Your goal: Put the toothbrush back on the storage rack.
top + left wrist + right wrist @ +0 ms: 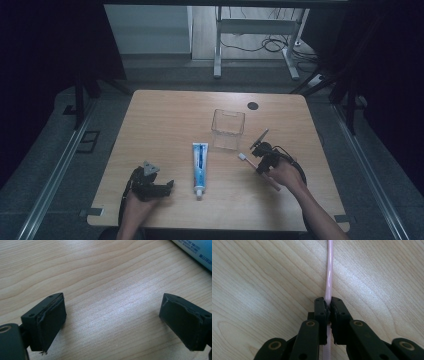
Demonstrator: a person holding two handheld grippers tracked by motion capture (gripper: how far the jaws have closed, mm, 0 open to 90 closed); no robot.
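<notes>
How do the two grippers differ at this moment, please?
The left gripper stands wide open with nothing but bare table between its jaws; the right gripper is shut on the pink toothbrush. The left gripper lies near the toothpaste tube, the right gripper near the clear box. Both have black jaws and are hand-held.

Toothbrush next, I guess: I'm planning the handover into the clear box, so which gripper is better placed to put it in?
Right. The right gripper is shut on the toothbrush, close to the clear box. The left gripper is open, holding nothing.
</notes>
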